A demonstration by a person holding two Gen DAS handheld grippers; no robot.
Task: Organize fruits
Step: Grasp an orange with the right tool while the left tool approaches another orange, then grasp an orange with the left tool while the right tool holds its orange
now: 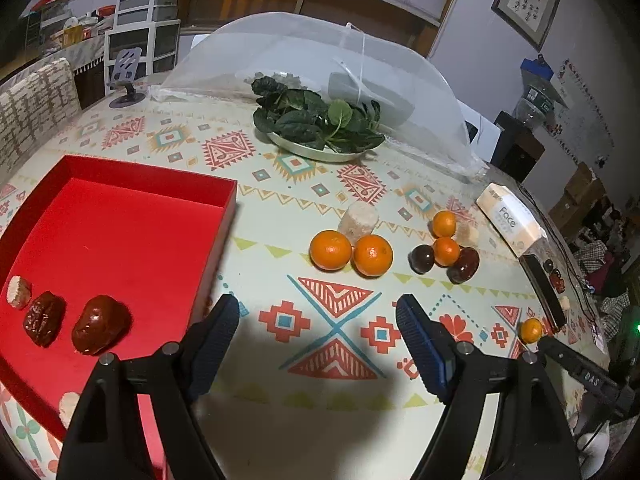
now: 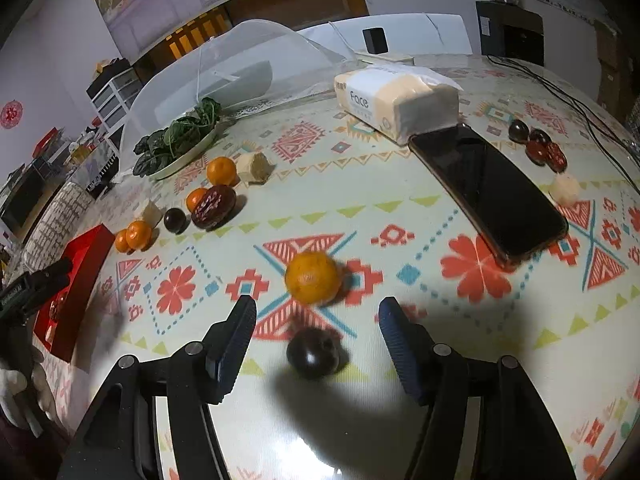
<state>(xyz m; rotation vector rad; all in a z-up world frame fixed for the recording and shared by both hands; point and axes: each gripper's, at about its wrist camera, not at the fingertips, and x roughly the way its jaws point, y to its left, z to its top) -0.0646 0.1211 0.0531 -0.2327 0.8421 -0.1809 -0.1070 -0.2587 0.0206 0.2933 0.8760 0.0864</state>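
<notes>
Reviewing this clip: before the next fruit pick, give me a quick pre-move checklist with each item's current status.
1. Left gripper jaws open, nothing between them: ok.
2. Right gripper jaws open: ok.
3. Dark round fruit between the right jaws, not pressed: ok.
4. Blurred orange just beyond it, at rest: cannot tell.
5. Red box has bare floor left: ok.
6. Phone apart from the target: ok.

The near tangerine (image 2: 313,283) is blurred; its skin unreadable.
</notes>
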